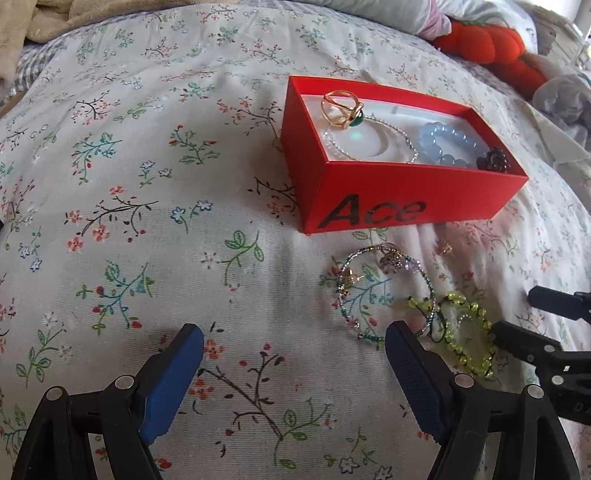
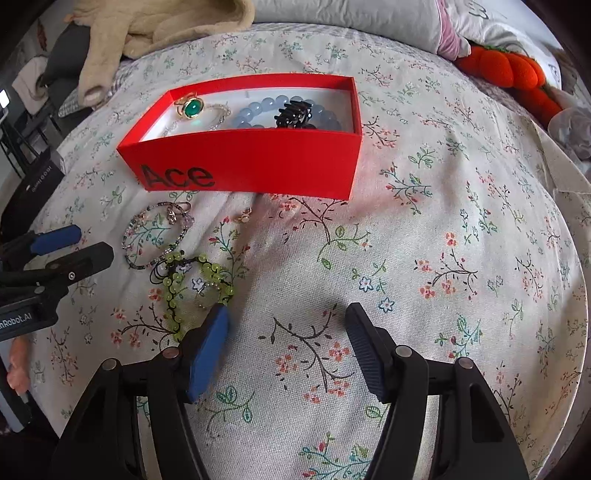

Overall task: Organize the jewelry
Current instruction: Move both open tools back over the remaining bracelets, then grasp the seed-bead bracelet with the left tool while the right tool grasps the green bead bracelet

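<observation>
A red "Ace" box (image 1: 406, 199) (image 2: 258, 162) stands open on the floral bedspread. It holds a gold ring with a green stone (image 1: 343, 109) (image 2: 192, 107), a blue bead bracelet (image 1: 443, 144) (image 2: 258, 109), a clear bead strand (image 1: 369, 147) and a dark claw clip (image 2: 295, 114). In front of the box lie a thin multicoloured bracelet (image 1: 345, 295) (image 2: 136, 229), a green bead bracelet (image 1: 469, 332) (image 2: 173, 284) and a small gold earring (image 1: 445, 247) (image 2: 243, 216). My left gripper (image 1: 293, 332) is open over bare cloth, left of the loose pieces. My right gripper (image 2: 288, 310) is open, its left finger beside the green bracelet.
An orange plush toy (image 1: 495, 44) (image 2: 509, 66) and pillows lie at the far right of the bed. A beige cloth (image 2: 147, 29) is heaped at the back left. A black box (image 2: 40, 181) sits off the bed's left edge.
</observation>
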Demonstrator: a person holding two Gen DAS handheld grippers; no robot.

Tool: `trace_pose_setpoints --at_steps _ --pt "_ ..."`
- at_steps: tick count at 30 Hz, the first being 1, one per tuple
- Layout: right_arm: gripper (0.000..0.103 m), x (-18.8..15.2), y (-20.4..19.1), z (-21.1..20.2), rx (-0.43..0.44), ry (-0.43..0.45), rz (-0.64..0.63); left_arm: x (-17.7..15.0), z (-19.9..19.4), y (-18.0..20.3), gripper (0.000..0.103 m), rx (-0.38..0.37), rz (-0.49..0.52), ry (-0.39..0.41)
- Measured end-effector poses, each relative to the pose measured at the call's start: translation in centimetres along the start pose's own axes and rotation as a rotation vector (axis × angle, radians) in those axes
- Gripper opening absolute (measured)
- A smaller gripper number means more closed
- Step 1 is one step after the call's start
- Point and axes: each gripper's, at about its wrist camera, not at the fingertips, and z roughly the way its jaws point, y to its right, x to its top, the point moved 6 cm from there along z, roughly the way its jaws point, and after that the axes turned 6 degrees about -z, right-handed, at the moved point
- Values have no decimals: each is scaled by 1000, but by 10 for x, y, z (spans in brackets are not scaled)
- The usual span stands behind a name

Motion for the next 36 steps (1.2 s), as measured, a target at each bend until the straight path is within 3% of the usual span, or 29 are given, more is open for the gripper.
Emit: trace_pose_setpoints --at_steps 8,12,16,19,21,23,25,33,36 --pt "72 -4 -1 2 -26 -17 -47 -2 14 16 81 64 72 -7" --pt "73 -7 3 1 -3 -25 -30 -6 15 19 67 96 115 -8" --pt "72 -7 6 -9 45 -12 19 -6 11 15 46 82 80 -20" --pt "72 -6 0 -14 88 9 35 -5 10 14 36 76 61 -27" --pt "68 -5 -6 -16 103 18 26 -6 9 14 32 72 56 -33" --pt "54 -3 -14 -15 121 18 18 -9 7 14 29 70 59 -42" --pt "48 -1 -20 -11 132 9 9 -11 6 13 26 70 63 -44" --pt "46 -5 -33 -2 30 -23 -83 -17 1 11 24 60 85 -77" --pt "40 -6 -40 -1 -16 -25 -125 -18 0 11 24 54 90 -91"
